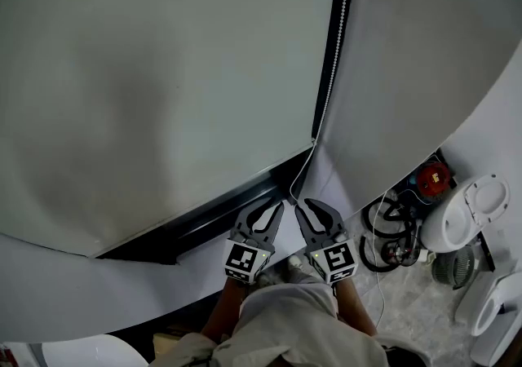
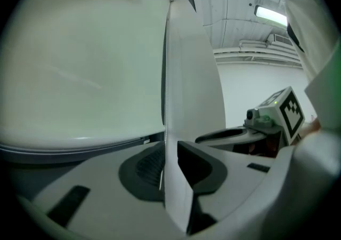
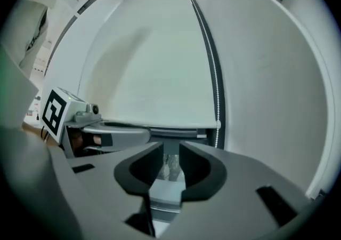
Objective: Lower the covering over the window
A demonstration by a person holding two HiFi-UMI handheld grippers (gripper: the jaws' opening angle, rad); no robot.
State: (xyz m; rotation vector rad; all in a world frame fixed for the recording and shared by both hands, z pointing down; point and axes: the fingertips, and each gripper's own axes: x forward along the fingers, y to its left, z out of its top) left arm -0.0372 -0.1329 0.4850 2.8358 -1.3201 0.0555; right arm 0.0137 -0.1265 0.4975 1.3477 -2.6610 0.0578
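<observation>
The roller blind (image 1: 163, 72) hangs low over the window. Only a dark strip of window (image 1: 204, 225) is uncovered, between the blind's bottom edge and the white sill (image 1: 122, 292). Along the right edge of the blind runs the bead chain (image 1: 336, 31), and further down it becomes a thin white loop that ends just in front of the two tools.

The person holds both tools side by side below this loop, pointing toward the window. The left tongs (image 1: 267, 212) are spread. In the left gripper view the chain passes upright through the gap between them, close to the left pad, and the pads do not press on it. Whether it touches that pad I cannot tell. The right tongs (image 1: 314, 214) are also spread, and nothing is between them. Through their gap only the sill and a piece of the floor show.

To the right of the chain is a plain white wall (image 1: 408, 72). At its foot, some dark cables (image 1: 383, 235) lie on the floor (image 1: 408, 292).
</observation>
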